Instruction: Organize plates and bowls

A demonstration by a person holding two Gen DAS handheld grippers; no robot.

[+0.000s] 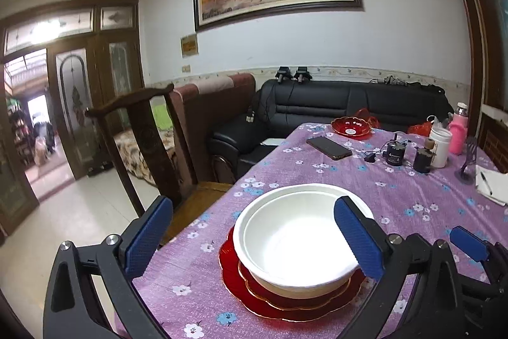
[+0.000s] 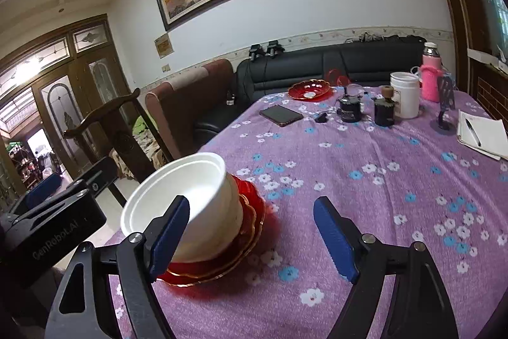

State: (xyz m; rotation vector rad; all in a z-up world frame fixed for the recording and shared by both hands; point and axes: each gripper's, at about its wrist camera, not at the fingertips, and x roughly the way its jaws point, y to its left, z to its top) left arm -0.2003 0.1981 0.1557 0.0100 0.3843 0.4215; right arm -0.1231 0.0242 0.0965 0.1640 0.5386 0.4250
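Resting near the table edge point(image 1: 203, 231), at 6 o'clock of the cloth, nested white bowls point(image 1: 295, 237) are being carried on stacked red plates point(image 1: 231, 269). Both claws, left gripper point(image 1: 254, 240) and right gripper point(image 2: 254, 237), are being held wide and empty. A nudge risks toppling the stack floorward.

A table point(image 2: 365, 212) under a purple flowered cloth point(image 1: 197, 291) carries everything. Just ahead of the left gripper point(image 1: 254, 237), near the edge, a large red plate point(image 1: 231, 281) lies on the cloth with a smaller red plate and two nested white bowls stacked on it; from the right gripper point(image 2: 250, 234) this stack sits ahead to the left. Far ahead lie a red dish point(image 2: 308, 89), a phone point(image 2: 281, 115), two dark jars point(image 2: 349, 110), a white tub point(image 2: 404, 99), a pink bottle point(image 2: 430, 75), a small stand point(image 2: 444, 104) and a notebook point(image 2: 485, 138) with a pen point(image 2: 473, 132).
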